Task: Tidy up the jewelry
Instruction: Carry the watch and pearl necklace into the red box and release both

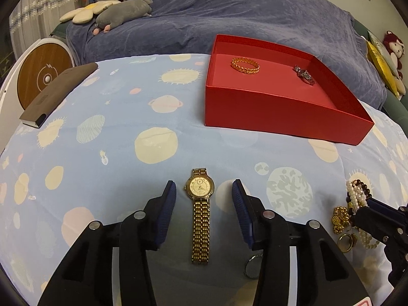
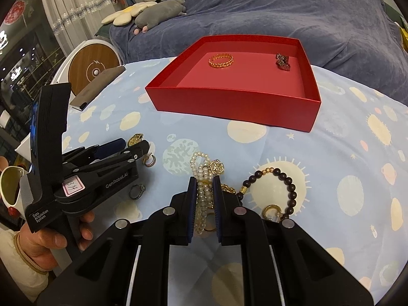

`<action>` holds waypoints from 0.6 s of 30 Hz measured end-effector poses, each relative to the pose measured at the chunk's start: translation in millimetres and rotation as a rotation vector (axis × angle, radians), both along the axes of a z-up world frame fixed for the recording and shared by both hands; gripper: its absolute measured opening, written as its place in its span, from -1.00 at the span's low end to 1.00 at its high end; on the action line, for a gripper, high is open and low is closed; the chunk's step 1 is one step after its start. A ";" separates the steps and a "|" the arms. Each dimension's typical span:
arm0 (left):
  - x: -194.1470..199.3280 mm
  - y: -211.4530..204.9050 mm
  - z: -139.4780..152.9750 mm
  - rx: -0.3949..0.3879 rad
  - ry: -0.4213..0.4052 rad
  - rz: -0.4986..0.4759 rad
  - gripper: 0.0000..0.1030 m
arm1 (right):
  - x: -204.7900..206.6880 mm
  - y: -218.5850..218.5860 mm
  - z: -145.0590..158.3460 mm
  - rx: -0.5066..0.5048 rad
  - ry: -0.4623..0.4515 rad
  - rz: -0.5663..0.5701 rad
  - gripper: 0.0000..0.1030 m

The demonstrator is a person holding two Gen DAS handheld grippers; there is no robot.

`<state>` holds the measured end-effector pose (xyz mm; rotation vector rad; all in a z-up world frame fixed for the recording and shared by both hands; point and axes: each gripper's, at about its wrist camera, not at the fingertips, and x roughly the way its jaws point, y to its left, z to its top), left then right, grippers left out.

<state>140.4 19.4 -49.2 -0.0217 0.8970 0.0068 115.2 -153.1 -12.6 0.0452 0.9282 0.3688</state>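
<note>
A gold watch (image 1: 200, 211) lies flat on the planet-print cloth (image 1: 114, 140), strap toward me. My left gripper (image 1: 204, 191) stands open around its dial, with both pads clear of it. My right gripper (image 2: 204, 186) is shut on a pearl strand (image 2: 201, 168) beside a gold pendant (image 2: 216, 167). In the left wrist view the right gripper (image 1: 363, 209) shows at the right edge with the pearls (image 1: 355, 195). The red box (image 2: 229, 104) holds a gold bangle (image 2: 221, 60) and a silver piece (image 2: 282, 61).
A dark bead bracelet (image 2: 288, 181), a gold hoop (image 2: 271, 211), a dark ring (image 2: 137, 191) and an earring (image 2: 149, 160) lie loose on the cloth. A brown case (image 1: 58, 94) sits far left. A hand (image 2: 43, 239) holds the left gripper.
</note>
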 end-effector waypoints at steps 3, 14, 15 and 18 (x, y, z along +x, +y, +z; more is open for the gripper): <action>2.6 -2.9 0.4 0.019 -0.006 -0.004 -0.59 | -0.2 0.2 -0.4 -0.001 0.001 0.000 -0.77; -7.9 9.3 22.7 -0.071 -0.011 -0.010 -0.59 | -0.7 -9.6 17.6 0.021 -0.035 -0.013 -0.77; -10.3 9.8 28.1 -0.079 -0.019 -0.013 -0.59 | -1.7 -14.0 24.8 0.033 -0.047 -0.018 -0.77; -18.4 12.0 44.7 -0.095 -0.045 -0.024 -0.59 | -7.2 -33.5 49.8 0.057 -0.100 -0.048 -0.77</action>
